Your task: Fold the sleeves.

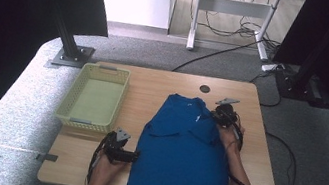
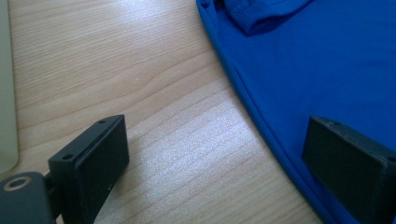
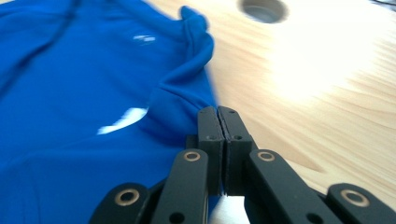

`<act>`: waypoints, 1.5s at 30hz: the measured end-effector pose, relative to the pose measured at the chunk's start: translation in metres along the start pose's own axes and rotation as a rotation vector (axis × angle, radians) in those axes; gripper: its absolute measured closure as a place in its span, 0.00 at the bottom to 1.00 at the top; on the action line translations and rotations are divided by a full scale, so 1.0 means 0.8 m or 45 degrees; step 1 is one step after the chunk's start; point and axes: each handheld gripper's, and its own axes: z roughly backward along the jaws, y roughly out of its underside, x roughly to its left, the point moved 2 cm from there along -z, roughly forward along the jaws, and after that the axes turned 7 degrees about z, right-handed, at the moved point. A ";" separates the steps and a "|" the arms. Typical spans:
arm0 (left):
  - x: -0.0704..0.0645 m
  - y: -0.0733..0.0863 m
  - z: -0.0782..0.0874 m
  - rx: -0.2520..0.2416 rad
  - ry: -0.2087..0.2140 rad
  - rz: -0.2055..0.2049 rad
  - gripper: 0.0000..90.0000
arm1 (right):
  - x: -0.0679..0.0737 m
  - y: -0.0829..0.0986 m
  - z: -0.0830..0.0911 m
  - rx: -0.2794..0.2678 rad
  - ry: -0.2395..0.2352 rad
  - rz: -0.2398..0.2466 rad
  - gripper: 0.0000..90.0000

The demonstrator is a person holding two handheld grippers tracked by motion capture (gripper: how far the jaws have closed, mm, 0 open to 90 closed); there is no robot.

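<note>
A blue shirt (image 1: pixel 184 146) lies flat on the wooden table (image 1: pixel 153 85), collar toward the far side. My left gripper (image 1: pixel 134 156) stands open at the shirt's left edge, low on the table. In the left gripper view the blue shirt's hem (image 2: pixel 327 60) runs between the wide-apart jaws of the left gripper (image 2: pixel 219 163), one jaw over bare wood, the other over cloth. My right gripper (image 1: pixel 217 112) is at the shirt's right shoulder. In the right gripper view the right gripper (image 3: pixel 217 112) is shut, pinching a raised fold of the blue shirt's sleeve edge (image 3: pixel 180 98).
A pale yellow-green basket (image 1: pixel 105 69) sits at the table's far left; its wall (image 2: pixel 4 93) borders the left gripper view. A round cable hole (image 1: pixel 204 88) lies in the tabletop beyond the collar, also visible as the cable hole (image 3: pixel 264 9). Bare wood flanks the shirt.
</note>
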 end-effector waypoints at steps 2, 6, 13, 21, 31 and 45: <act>0.000 0.000 0.000 0.000 0.000 0.000 0.08 | -0.013 0.004 0.002 0.007 0.033 -0.044 0.97; 0.000 0.000 0.000 0.000 0.000 0.001 0.08 | -0.030 0.014 -0.002 0.038 0.036 -0.116 0.97; 0.000 0.000 0.000 0.000 -0.002 0.002 0.08 | -0.026 0.011 0.007 -0.094 -0.040 -0.160 0.78; 0.000 0.000 0.000 0.000 -0.003 0.003 0.08 | -0.021 0.006 -0.021 0.029 -0.003 -0.079 0.74; 0.000 0.000 0.000 0.000 -0.004 0.003 0.08 | -0.016 0.021 0.038 -0.026 -0.072 -0.086 0.64; 0.000 0.000 0.000 -0.001 -0.004 0.004 0.08 | 0.006 0.106 0.081 0.085 -0.022 -0.061 0.55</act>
